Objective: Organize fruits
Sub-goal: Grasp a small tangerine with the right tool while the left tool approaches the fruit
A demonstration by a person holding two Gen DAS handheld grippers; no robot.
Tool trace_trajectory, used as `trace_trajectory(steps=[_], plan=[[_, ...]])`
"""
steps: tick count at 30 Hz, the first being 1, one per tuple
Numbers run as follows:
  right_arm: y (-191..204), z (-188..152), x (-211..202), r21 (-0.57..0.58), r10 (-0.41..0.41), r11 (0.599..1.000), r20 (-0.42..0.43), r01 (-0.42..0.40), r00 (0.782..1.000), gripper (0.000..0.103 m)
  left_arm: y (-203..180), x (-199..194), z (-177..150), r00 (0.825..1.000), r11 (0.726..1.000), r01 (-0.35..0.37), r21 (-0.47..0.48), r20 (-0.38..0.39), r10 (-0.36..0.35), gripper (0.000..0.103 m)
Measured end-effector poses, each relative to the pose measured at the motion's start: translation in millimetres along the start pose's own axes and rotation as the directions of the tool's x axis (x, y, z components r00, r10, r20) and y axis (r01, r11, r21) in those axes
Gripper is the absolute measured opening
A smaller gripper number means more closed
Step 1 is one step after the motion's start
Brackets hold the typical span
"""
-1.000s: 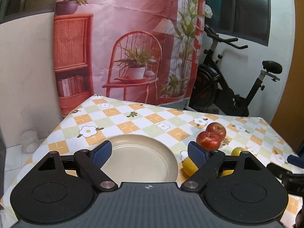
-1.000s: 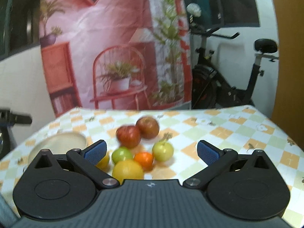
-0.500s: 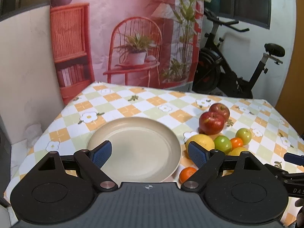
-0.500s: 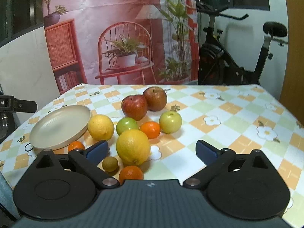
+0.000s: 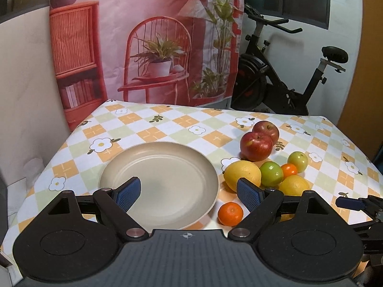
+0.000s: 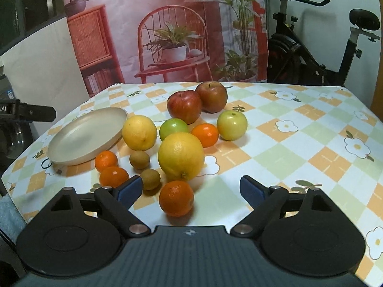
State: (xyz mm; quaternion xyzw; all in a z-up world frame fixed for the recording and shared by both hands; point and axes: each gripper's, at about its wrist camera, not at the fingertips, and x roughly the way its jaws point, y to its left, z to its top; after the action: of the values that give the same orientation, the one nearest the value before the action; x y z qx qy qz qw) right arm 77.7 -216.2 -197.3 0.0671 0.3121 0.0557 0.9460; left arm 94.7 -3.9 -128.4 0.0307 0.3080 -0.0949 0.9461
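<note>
Checked surface [image 6: 299, 129] under everything. Empty beige plate [image 5: 167, 157] at its left side. Fruit [image 6: 181, 154] heaped just beside, none on plate. Left gripper [image 5: 189, 191] gaping over plate, holding nothing. Right gripper [image 6: 190, 190] closing, still wide, around nearest orange [image 6: 176, 198], untouched.

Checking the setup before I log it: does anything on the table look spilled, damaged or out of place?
Nothing stands out. The beige plate sits flat and bare on the checked tablecloth, and the fruits lie loosely clustered beside it, all whole, none on the plate yet.
</note>
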Motion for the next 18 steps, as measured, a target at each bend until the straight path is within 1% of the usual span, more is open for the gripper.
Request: trace_trajectory(steps=[2,4,7,9,12,14,16,18], plan=[[2,-2,1,-0.05,0.017,0.999,0.007,-0.016,1.0,0.09,0,1,-1,1.0,1.0,-0.003,0.005,-0.001,0.003,0.087],[8,-5,2,-0.15,0.03,0.988,0.039,-0.024,0.999,0.09,1,-1,-1,1.0,1.0,-0.015,0.007,0.011,0.015,0.083],[18,-14,1,-0.285,0.066,0.958,0.068,-0.044,0.996,0.088,3,-3,0,1.0,1.0,-0.016,-0.003,0.025,0.016,0.083],[21,-21,4,-0.334,0.072,0.941,0.07,-0.045,0.995,0.083,3,-2,0,1.0,1.0,-0.011,-0.004,0.025,0.011,0.083],[19,-26,6,-0.327,0.081,0.943,0.069,-0.054,0.994,0.074,1,0,0,1.0,1.0,-0.003,0.004,0.022,0.003,0.082],[16,-25,5,-0.311,0.084,0.949,0.081,-0.055,0.993,0.072,-1,0,0,1.0,1.0,0.004,0.012,0.024,-0.004,0.079],[12,-25,5,-0.288,0.093,0.955,0.077,-0.067,0.993,0.06,-1,0,0,1.0,1.0,0.007,0.016,0.026,-0.007,0.077],[8,-24,7,-0.269,0.109,0.959,0.054,-0.09,0.993,0.056,1,2,-1,1.0,1.0,0.013,0.012,0.019,-0.013,0.076]])
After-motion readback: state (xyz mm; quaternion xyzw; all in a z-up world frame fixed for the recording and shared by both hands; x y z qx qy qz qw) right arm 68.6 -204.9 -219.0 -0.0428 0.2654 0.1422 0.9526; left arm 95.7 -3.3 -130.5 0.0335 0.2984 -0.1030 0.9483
